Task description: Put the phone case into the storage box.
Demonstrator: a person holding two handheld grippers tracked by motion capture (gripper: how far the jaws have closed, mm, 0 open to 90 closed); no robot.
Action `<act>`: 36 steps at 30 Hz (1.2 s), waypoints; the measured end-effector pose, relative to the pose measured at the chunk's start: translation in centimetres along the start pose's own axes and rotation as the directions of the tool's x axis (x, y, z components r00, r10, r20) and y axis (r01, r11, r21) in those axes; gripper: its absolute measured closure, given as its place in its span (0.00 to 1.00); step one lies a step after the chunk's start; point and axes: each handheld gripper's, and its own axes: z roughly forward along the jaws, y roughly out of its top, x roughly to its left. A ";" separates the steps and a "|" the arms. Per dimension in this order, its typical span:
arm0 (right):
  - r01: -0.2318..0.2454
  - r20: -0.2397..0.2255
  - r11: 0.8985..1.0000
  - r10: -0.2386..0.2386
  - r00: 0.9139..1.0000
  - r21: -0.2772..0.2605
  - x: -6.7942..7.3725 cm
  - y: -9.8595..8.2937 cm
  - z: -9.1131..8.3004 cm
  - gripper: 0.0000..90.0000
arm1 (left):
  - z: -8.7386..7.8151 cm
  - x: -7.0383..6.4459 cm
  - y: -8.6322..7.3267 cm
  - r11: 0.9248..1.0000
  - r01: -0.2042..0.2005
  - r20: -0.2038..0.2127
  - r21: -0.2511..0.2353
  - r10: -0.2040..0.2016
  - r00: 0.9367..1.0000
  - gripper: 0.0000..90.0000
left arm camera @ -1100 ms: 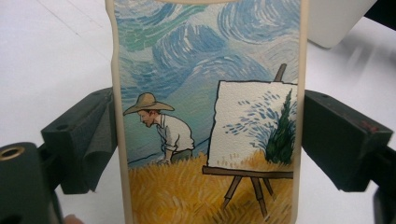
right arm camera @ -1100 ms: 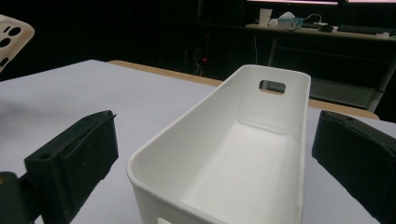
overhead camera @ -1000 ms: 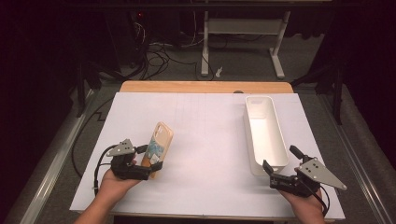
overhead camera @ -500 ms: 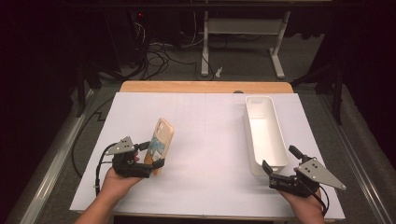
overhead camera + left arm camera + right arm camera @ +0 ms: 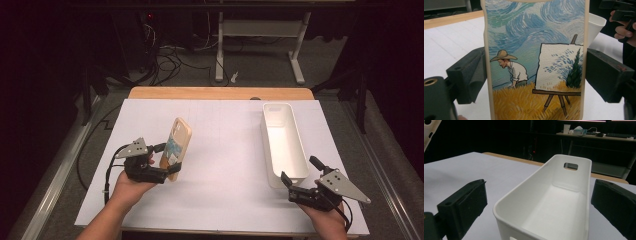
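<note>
Jaws of the left gripper clamp the phone case upright.

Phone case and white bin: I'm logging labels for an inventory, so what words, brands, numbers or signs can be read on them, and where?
None can be read.
Phone case, held between the jaws of the left gripper: a painted picture of a man in a straw hat beside an easel in a wheat field, no lettering.
White bin, in front of the right gripper: plain, no label or number.
</note>
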 end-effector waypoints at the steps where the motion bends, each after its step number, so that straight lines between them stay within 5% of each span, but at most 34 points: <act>1: 0.000 0.000 1.000 0.000 1.000 0.001 0.0 0.0 0.0 0.01 | 0.2 0.0 0.0 1.000 0.001 0.005 0.004 -0.001 1.000 0.13; 19: -0.020 -0.028 1.000 0.019 0.999 -0.022 0.6 0.9 0.3 0.01 | 1.3 -0.8 -1.7 0.997 -0.025 0.091 0.072 0.018 0.996 0.13; 36: 0.005 -0.139 0.998 -0.013 0.990 -0.058 5.0 4.9 4.0 0.00 | 0.4 -0.6 -2.1 0.996 -0.035 0.101 0.079 0.027 0.994 0.13</act>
